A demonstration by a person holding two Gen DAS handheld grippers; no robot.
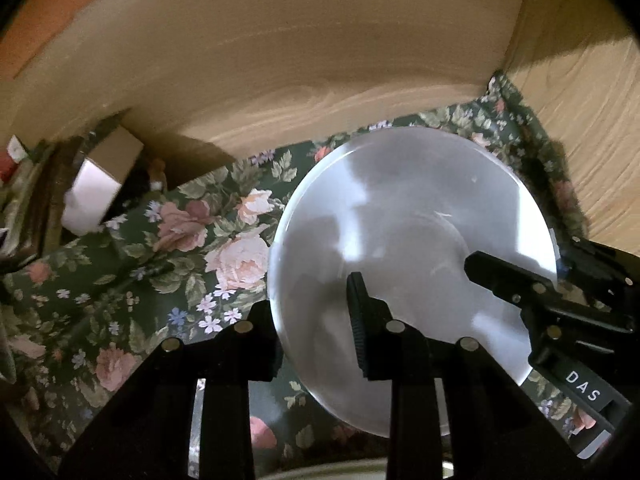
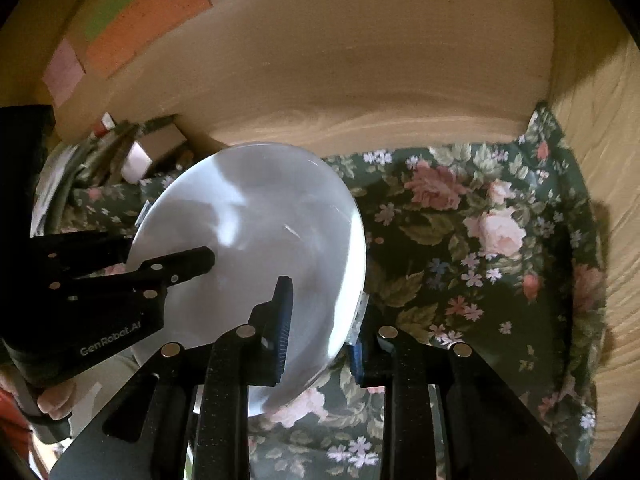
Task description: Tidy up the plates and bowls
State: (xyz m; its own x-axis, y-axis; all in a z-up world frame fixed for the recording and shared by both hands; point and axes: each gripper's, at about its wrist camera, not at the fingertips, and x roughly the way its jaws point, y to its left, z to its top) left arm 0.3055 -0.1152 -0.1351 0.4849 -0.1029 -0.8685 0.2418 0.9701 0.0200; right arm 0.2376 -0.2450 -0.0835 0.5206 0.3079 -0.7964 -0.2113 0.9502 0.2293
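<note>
Centrally, a white plate (image 1: 412,240) is being held tilted above a floral cloth (image 1: 192,248), inside a wooden-walled recess. Both grippers are clamping its rim from opposite sides: the left gripper (image 1: 316,320) is gripping the edge nearer its camera, one finger (image 1: 362,320) lying across the plate's face, while the right gripper (image 2: 320,320) is pinching the opposite edge likewise. Behind, a small box (image 1: 100,184) is sitting near the back wall (image 1: 320,40).
</note>
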